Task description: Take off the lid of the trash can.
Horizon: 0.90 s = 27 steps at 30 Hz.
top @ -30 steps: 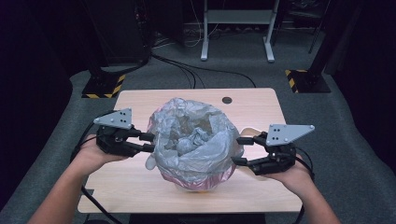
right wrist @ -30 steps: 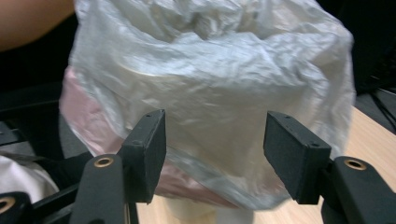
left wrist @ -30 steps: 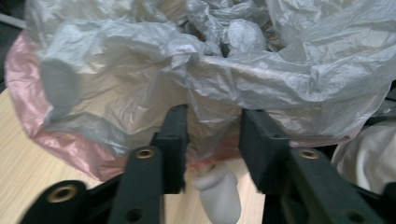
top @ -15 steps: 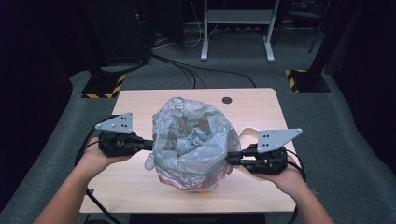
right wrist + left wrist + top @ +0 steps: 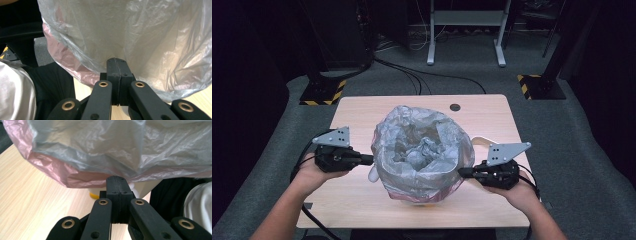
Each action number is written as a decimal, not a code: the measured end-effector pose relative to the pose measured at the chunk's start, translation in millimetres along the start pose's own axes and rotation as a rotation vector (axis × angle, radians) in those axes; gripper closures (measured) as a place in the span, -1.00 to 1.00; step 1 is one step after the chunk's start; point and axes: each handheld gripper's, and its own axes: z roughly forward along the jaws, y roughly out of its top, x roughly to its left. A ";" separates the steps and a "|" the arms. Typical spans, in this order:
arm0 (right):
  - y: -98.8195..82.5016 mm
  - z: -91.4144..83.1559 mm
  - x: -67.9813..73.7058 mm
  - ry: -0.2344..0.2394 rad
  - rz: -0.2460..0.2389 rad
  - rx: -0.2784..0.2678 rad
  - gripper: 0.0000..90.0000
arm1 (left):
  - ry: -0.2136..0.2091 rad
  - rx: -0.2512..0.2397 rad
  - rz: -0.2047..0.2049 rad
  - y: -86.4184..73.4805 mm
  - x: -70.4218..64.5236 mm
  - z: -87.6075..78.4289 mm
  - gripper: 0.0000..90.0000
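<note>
Left gripper: we see it at the left of the high view, in the person's left hand, tips at the left flank of the bag; in the left gripper view the jaws are pressed flat together, having just been closing, tips at the hanging plastic; we cannot tell whether any film is pinched between them

Plastic bag: grey, crumpled, translucent, mouth open upward; it stands mid-table, between the two grippers, draped over a container whose form we cannot make out; a pink layer shows under the grey at its lower edge

Table: light wood, a small dark round hole near its far edge, beyond the bag

Right gripper: at the right, in the person's right hand, tips at the bag's lower right flank; in the right gripper view the jaws meet with no gap, having just been closing, tips against the grey film; again we cannot tell whether plastic is caught

Floor: grey carpet around the table, yellow-black striped stand feet beyond
</note>
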 end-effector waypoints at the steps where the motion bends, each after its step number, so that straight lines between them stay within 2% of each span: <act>1: -1.4 0.4 -0.2 -0.002 0.004 0.004 1.00 | 0.000 0.000 0.000 0.0 0.0 0.0 1.00; 2: -2.5 1.0 -0.5 -0.004 0.003 0.005 1.00 | -0.018 -0.032 0.009 0.5 -1.4 -5.4 0.97; 4: -3.7 1.3 -0.2 -0.003 0.005 0.002 1.00 | -0.009 -0.057 -0.002 3.7 -4.7 -11.4 0.52; 6: -3.4 0.9 1.2 -0.007 0.003 0.000 1.00 | 0.009 -0.066 0.015 6.6 -8.6 -16.1 0.24; 8: -2.3 0.8 2.6 -0.007 -0.003 -0.003 1.00 | 0.020 -0.100 0.020 9.2 -11.6 -19.6 -0.04; 10: -1.3 1.5 3.4 -0.009 -0.012 -0.001 1.00 | 0.003 -0.101 0.015 12.7 -11.9 -17.0 -0.23; 13: -0.5 3.6 4.4 -0.007 -0.012 -0.004 1.00 | -0.026 -0.091 0.008 17.1 -12.5 -6.4 -0.29; 15: 0.0 4.5 5.1 -0.008 -0.011 -0.009 1.00 | -0.056 -0.075 0.016 19.8 -12.2 0.1 -0.14; 16: 0.3 4.7 5.2 -0.008 -0.012 -0.010 1.00 | -0.059 -0.069 0.028 20.9 -12.3 2.2 -0.01; 18: 0.8 5.0 5.4 -0.007 -0.017 -0.014 1.00 | -0.064 -0.054 0.022 22.5 -11.6 5.7 0.33; 20: 1.1 4.9 5.5 -0.007 -0.018 -0.018 1.00 | -0.062 -0.044 0.020 23.3 -10.4 7.8 0.59; 21: 1.2 5.0 5.5 -0.006 -0.018 -0.021 1.00 | -0.045 -0.041 0.024 23.5 -10.4 8.7 0.77; 23: 1.0 5.2 5.7 -0.005 -0.019 -0.023 1.00 | -0.040 -0.030 0.032 23.4 -10.7 10.6 0.99; 27: 0.0 4.8 6.1 -0.006 -0.017 -0.026 1.00 | -0.032 -0.013 0.053 21.7 -14.6 10.2 1.00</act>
